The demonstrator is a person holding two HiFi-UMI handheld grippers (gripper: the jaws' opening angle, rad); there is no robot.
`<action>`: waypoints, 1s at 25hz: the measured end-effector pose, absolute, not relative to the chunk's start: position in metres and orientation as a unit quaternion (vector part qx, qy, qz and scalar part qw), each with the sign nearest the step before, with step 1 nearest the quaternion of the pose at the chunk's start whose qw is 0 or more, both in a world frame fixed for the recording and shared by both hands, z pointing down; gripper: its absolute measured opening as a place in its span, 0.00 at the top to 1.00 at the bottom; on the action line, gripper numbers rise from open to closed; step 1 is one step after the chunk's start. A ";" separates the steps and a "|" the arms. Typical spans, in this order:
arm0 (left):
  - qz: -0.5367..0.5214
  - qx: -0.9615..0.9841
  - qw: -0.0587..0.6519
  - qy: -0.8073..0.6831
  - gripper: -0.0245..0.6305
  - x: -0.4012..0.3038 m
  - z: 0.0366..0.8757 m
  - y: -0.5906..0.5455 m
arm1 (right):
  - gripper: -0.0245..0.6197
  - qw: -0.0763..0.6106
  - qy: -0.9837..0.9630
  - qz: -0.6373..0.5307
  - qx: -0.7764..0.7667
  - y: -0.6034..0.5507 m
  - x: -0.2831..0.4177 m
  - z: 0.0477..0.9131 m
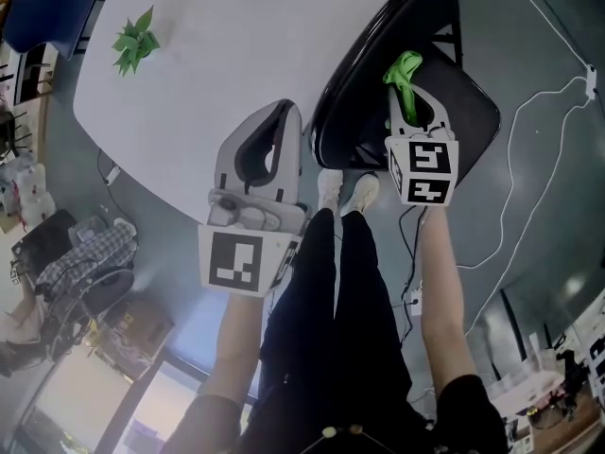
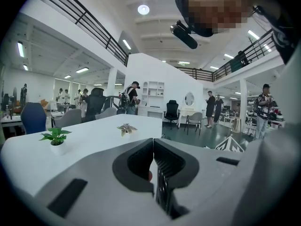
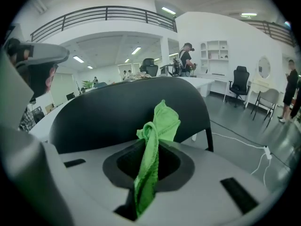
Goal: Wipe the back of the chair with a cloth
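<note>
Holding the cloth (image 3: 157,121) clamped in the right hand-held gripper (image 3: 153,147), right up at the chair (image 3: 108,112) back. Contact unclear, so I'd say wiping is barely begun, nearly all left. Left hand-held gripper (image 2: 154,149) clenched, empty, over the counter (image 1: 236,36). Only container: pot (image 2: 57,148) with a small plant, far left.

No readable text or labels.

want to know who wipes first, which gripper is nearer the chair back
Right. The right gripper, jaws shut on the green cloth, sits beside the chair back; the left gripper is off over the white table.
</note>
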State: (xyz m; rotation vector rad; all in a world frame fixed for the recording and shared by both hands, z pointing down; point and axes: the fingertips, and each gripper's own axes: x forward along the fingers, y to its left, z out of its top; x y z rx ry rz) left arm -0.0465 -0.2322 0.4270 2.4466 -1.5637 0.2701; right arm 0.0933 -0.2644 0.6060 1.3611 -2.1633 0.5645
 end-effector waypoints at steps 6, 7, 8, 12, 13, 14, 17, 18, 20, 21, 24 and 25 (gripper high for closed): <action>0.101 0.831 0.112 -0.536 0.95 -0.046 0.438 -0.230 | 0.89 0.258 -0.792 0.236 0.500 -0.261 0.101 0.634; 0.102 0.831 0.113 -0.535 0.95 -0.046 0.439 -0.230 | 0.89 0.260 -0.791 0.238 0.500 -0.261 0.101 0.637; 0.102 0.831 0.114 -0.535 0.95 -0.047 0.440 -0.230 | 0.89 0.263 -0.789 0.241 0.500 -0.261 0.102 0.640; 0.101 0.831 0.121 -0.534 0.95 -0.050 0.445 -0.233 | 0.89 0.285 -0.777 0.251 0.503 -0.263 0.104 0.654; 0.100 0.831 0.123 -0.533 0.95 -0.050 0.447 -0.234 | 0.89 0.291 -0.774 0.253 0.503 -0.263 0.106 0.658; 0.100 0.831 0.125 -0.533 0.95 -0.050 0.449 -0.235 | 0.89 0.295 -0.771 0.256 0.503 -0.263 0.107 0.660; 0.099 0.832 0.129 -0.531 0.95 -0.050 0.454 -0.235 | 0.89 0.292 -0.770 0.251 0.509 -0.262 0.113 0.653; 0.098 0.832 0.130 -0.531 0.95 -0.050 0.455 -0.235 | 0.89 0.287 -0.770 0.247 0.513 -0.262 0.114 0.648; 0.097 0.831 0.136 -0.531 0.95 -0.049 0.458 -0.234 | 0.89 0.280 -0.770 0.242 0.520 -0.261 0.119 0.639; 0.096 0.831 0.139 -0.530 0.95 -0.048 0.458 -0.234 | 0.89 0.278 -0.769 0.239 0.523 -0.260 0.121 0.634; 0.090 0.835 0.139 -0.524 0.95 -0.046 0.452 -0.236 | 0.89 0.267 -0.773 0.224 0.530 -0.264 0.123 0.614; 0.088 0.837 0.138 -0.523 0.95 -0.045 0.450 -0.237 | 0.89 0.262 -0.775 0.217 0.532 -0.266 0.122 0.605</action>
